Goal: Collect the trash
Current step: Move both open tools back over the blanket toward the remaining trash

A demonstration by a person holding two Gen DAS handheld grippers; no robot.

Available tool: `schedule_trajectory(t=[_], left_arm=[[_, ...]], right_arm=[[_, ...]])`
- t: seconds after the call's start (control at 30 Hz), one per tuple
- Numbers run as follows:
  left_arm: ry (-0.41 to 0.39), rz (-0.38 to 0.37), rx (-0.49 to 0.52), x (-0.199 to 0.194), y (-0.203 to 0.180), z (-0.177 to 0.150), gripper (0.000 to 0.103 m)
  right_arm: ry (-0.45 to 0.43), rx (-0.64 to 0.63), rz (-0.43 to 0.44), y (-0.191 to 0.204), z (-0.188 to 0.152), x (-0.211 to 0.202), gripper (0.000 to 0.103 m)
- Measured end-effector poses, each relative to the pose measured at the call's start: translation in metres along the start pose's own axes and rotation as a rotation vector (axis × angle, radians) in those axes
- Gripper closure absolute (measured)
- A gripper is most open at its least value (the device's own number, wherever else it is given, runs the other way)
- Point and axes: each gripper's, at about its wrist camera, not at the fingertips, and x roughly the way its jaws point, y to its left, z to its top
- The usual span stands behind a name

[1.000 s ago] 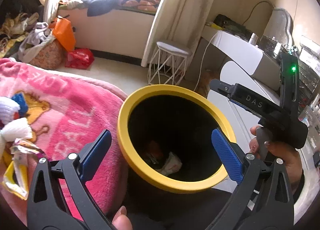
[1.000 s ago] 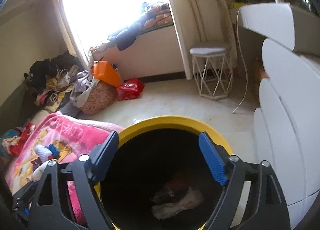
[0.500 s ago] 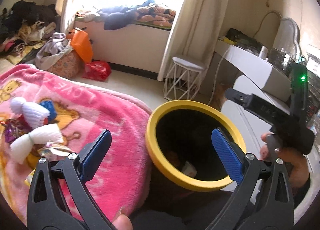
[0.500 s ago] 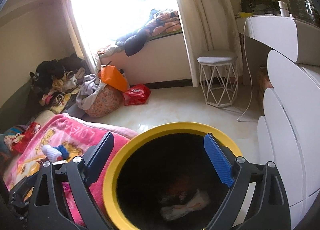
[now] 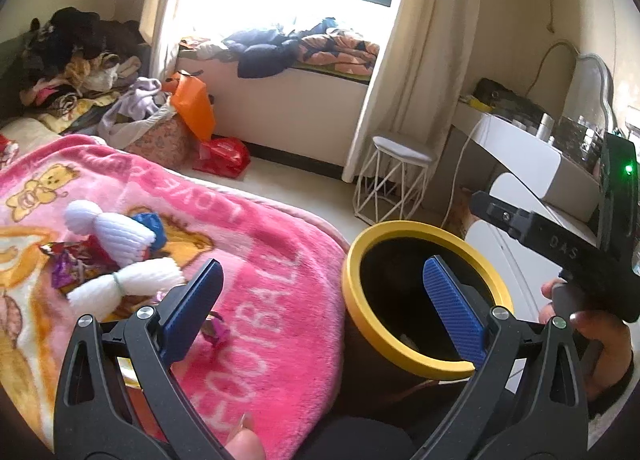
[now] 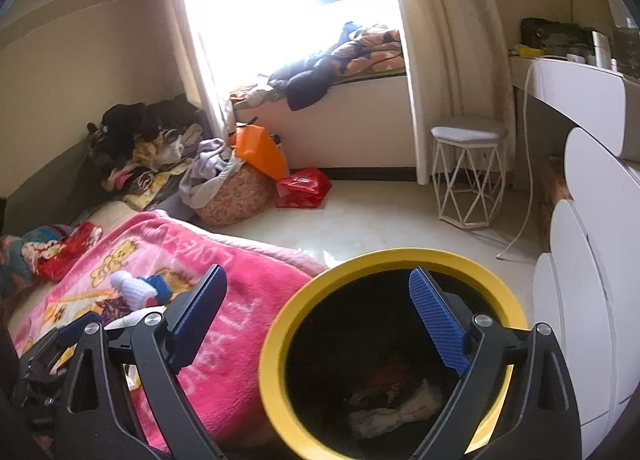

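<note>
A black trash bin with a yellow rim (image 5: pixel 362 252) (image 6: pixel 276 324) stands beside a bed with a pink blanket (image 5: pixel 256 260) (image 6: pixel 240 284). Crumpled trash (image 6: pixel 384 408) lies at its bottom. Wrappers (image 5: pixel 76 264) lie on the blanket by rolled white socks (image 5: pixel 128 236), and a small pink wrapper (image 5: pixel 218 330) lies near my left fingers. My left gripper (image 5: pixel 320 312) is open and empty, between blanket and bin. My right gripper (image 6: pixel 316 320) is open and empty over the bin's left rim; its body shows in the left wrist view (image 5: pixel 560 252).
A white wire stool (image 5: pixel 394 184) (image 6: pixel 468 176) stands on the floor past the bin. White curved drawers and a desk (image 6: pixel 588 260) line the right side. Bags and heaped clothes (image 6: pixel 232 180) sit by the window ledge.
My left gripper has swung left and pulled back from over the bin toward the blanket, so the socks and wrappers came into fuller view. My right gripper drew back slightly; both stayed open.
</note>
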Motion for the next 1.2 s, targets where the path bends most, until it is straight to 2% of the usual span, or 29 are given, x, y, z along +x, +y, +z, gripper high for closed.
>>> schedule_trajectory(t=[0.4, 0.83, 1.2], left_arm=[[-0.041, 0.061, -0.054, -0.018, 0.037, 0.005, 0.011], [-0.075, 0.128, -0.096, -0.036, 0.077, 0.008, 0.011], [-0.097, 0.221, -0.143, -0.05, 0.123, 0.011, 0.011]], right_arm=[[0.015, -0.086, 0.087, 0.051, -0.008, 0.002, 0.012], [0.05, -0.125, 0.187, 0.091, -0.014, 0.005, 0.011], [0.085, -0.194, 0.255, 0.132, -0.023, 0.015, 0.011]])
